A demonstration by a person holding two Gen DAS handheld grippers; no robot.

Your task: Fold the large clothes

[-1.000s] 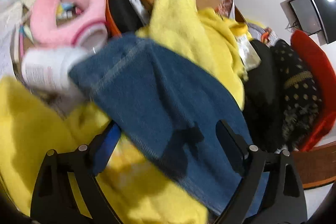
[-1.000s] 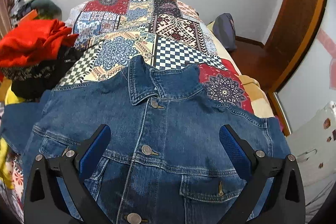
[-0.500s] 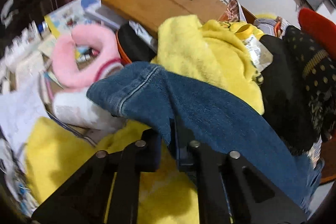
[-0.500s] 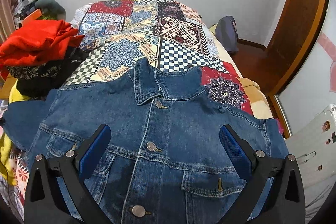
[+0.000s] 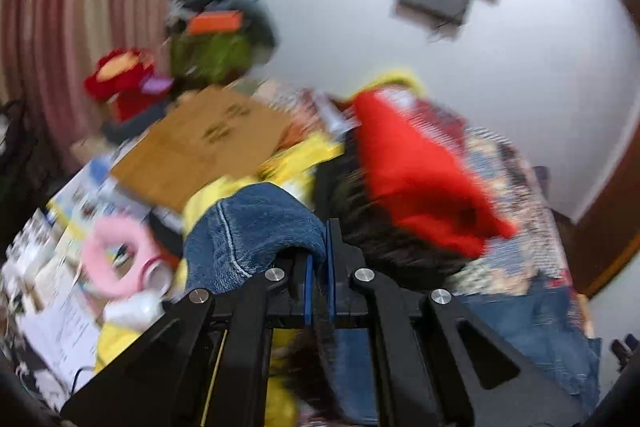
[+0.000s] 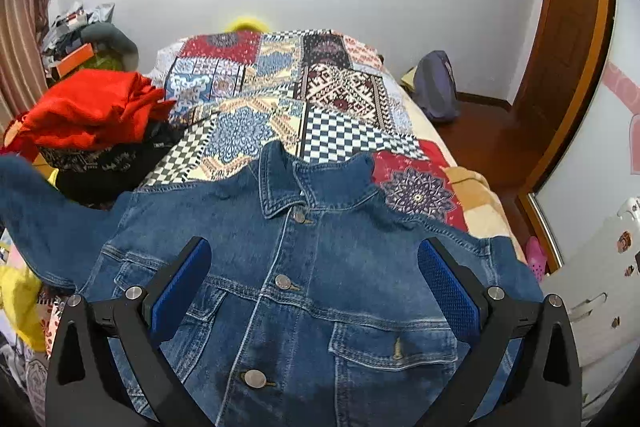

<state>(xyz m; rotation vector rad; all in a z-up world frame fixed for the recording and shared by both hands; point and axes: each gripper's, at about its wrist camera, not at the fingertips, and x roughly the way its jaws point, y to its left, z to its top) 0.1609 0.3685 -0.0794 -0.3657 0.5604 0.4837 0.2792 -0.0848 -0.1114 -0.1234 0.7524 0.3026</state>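
Note:
A blue denim jacket (image 6: 312, 267) lies face up, buttoned, on the patchwork bedspread (image 6: 280, 99), collar pointing away. My right gripper (image 6: 314, 279) is open and hovers above the jacket's chest, holding nothing. My left gripper (image 5: 318, 259) is shut on the jacket's left sleeve (image 5: 248, 227) and holds it lifted off the bed; the cuff droops over the fingers. That raised sleeve also shows in the right wrist view (image 6: 36, 203) at the far left.
A pile of red (image 6: 92, 107) and black clothes (image 6: 108, 163) sits left of the jacket, with yellow fabric (image 6: 20, 299) beside it. A brown board (image 5: 200, 155), pink ring (image 5: 116, 255) and papers clutter the left side. A backpack (image 6: 436, 87) stands by the door.
My left gripper closed on the sleeve and lifted it up and toward the bed. My right gripper stayed open and drew slightly back over the jacket.

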